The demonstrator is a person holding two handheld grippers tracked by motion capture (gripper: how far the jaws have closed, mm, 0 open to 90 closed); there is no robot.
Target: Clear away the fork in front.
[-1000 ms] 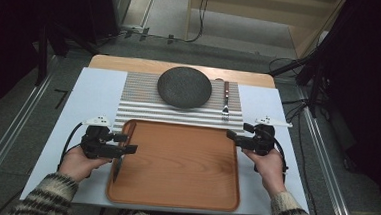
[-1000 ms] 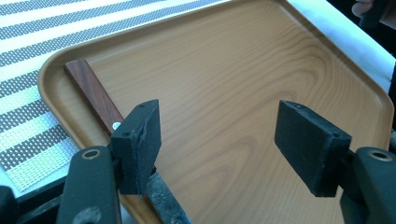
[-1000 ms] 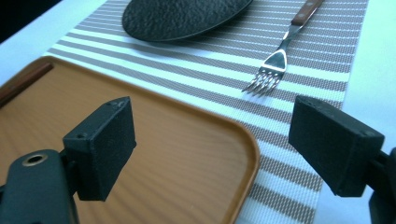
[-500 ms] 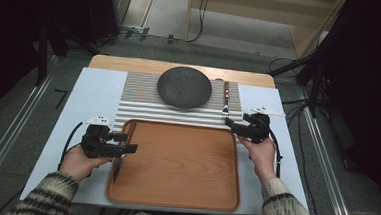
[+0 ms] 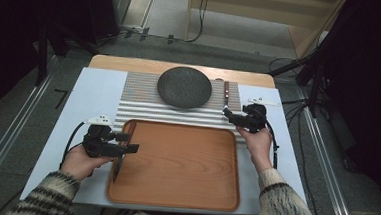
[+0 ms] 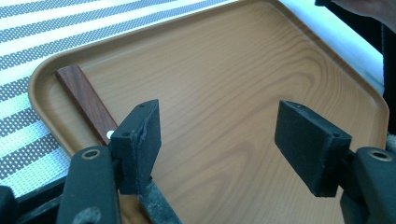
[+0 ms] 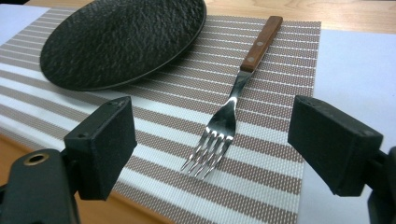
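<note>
A wooden tray [image 5: 185, 162] lies in front of the person. On its left side rests a knife [image 5: 128, 128] with a dark wood handle [image 6: 86, 100]. My left gripper [image 5: 130, 142] reaches over the tray's left rim, open [image 6: 219, 135], its left jaw just above the knife's blade and nothing between the pads. Behind the tray, a fork [image 5: 226, 94] with a wooden handle lies on the striped placemat [image 5: 139, 99], right of a dark round plate [image 5: 184, 87]. My right gripper [image 5: 228, 116] is open and points at the fork [image 7: 224, 121], whose tines lie ahead of the jaws [image 7: 212, 135].
The placemat [image 7: 261, 140] and tray sit on a pale blue-white sheet [image 5: 89, 96] over a wooden tabletop. The plate [image 7: 121, 42] is at the back centre. Metal rails run along both sides of the table, and cables lie on the floor beyond.
My right gripper has moved from beside the tray's back right corner away from the person and slightly left, onto the placemat near the fork. The left gripper has stayed put.
</note>
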